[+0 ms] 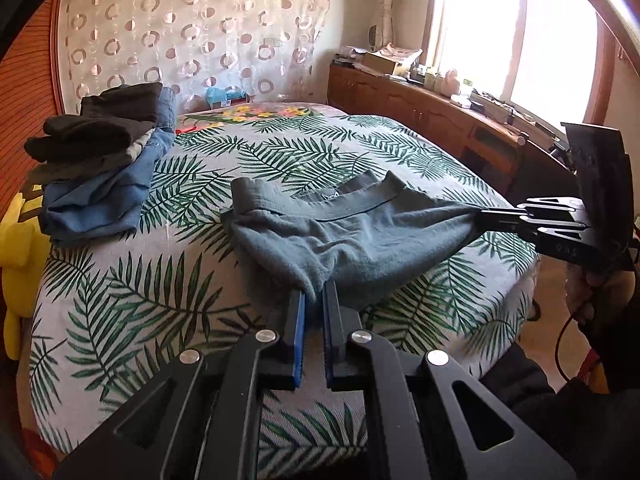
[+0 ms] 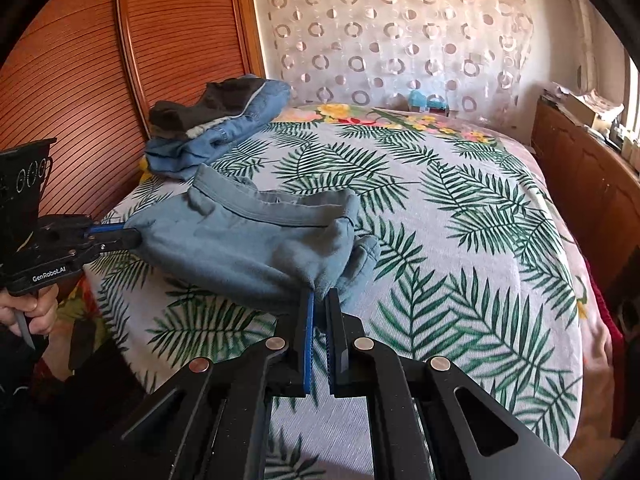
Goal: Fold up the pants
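The grey-blue pants (image 1: 360, 236) lie folded short on the leaf-print bed (image 1: 132, 300), waistband toward the far side. My left gripper (image 1: 315, 290) is shut on the near corner of the pants. My right gripper (image 1: 478, 216) is shut on the other corner, pulling the cloth taut. In the right wrist view the pants (image 2: 248, 244) stretch between my right gripper (image 2: 320, 298) at the bottom and my left gripper (image 2: 134, 236) at the left. The near edge of the pants is lifted slightly off the bed.
A stack of folded dark and denim clothes (image 1: 100, 160) sits at the bed's far left corner, also in the right wrist view (image 2: 216, 120). A wooden headboard (image 2: 80, 92) stands beside it. A wooden cabinet (image 1: 440, 120) with clutter runs under the window. A yellow object (image 1: 16, 264) lies left of the bed.
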Available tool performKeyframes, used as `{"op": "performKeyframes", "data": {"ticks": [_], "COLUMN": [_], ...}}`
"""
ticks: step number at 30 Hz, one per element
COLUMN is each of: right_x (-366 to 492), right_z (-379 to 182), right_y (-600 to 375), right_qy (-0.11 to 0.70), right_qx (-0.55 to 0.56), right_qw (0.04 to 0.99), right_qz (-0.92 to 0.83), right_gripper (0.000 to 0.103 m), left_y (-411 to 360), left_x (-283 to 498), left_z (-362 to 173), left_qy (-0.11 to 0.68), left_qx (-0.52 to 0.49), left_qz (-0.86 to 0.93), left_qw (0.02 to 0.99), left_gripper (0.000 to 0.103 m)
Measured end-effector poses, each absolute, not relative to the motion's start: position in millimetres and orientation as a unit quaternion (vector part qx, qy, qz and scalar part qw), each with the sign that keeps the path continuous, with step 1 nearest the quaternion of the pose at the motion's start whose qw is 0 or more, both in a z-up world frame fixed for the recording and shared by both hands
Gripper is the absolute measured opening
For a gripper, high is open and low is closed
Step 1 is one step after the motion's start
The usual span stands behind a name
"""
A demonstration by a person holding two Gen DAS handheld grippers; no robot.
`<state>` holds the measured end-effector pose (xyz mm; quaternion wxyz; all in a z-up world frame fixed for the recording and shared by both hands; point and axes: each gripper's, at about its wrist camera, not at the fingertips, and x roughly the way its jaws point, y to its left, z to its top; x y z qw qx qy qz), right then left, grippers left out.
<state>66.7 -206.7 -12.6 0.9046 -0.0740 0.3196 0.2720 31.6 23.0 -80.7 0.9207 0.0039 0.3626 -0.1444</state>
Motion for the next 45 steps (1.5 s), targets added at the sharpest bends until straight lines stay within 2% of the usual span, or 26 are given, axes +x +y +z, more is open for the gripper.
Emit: {"op": "performKeyframes", "data": {"ticks": [10, 12, 18, 20, 24, 25, 26, 28, 37, 45], "right_x": [50, 51, 48, 46, 44, 44, 44, 45, 63, 104], "right_z": [-21, -20, -16, -14, -10, -9, -8, -5, -3, -8], "right_y": [-200, -200, -202, -202, -204, -205, -205, -206, -198, -176], "right_qy": [0.329, 0.329, 0.321, 0.318, 0.310, 0.307, 0.306, 0.303, 0.294, 0.304], "right_qx": [-0.087, -0.086, -0.083, -0.082, -0.080, -0.080, -0.081, -0.081, -0.091, -0.091], "right_qw": [0.898, 0.898, 0.901, 0.903, 0.906, 0.908, 0.910, 0.912, 0.915, 0.910], "right_qz": [0.280, 0.280, 0.278, 0.279, 0.275, 0.272, 0.269, 0.265, 0.262, 0.266], "right_gripper": [0.005, 0.005, 0.005, 0.005, 0.007, 0.009, 0.010, 0.016, 0.028, 0.031], "left_y": [20, 20, 23, 25, 26, 27, 28, 30, 33, 38], "left_x": [26, 26, 25, 26, 31, 33, 35, 39, 59, 82], "left_z": [-90, -89, -83, -82, -81, -82, -82, -83, -80, -78], "left_qy": [0.373, 0.371, 0.361, 0.358, 0.361, 0.361, 0.361, 0.357, 0.346, 0.341], "left_qx": [0.008, 0.010, 0.022, 0.016, 0.014, 0.014, 0.013, 0.005, 0.000, -0.006], "left_qz": [-0.134, -0.131, -0.118, -0.120, -0.118, -0.118, -0.117, -0.120, -0.107, -0.103], "left_qw": [0.918, 0.919, 0.925, 0.926, 0.925, 0.925, 0.925, 0.926, 0.932, 0.934], "left_gripper": [0.009, 0.013, 0.034, 0.046, 0.049, 0.054, 0.066, 0.078, 0.078, 0.078]}}
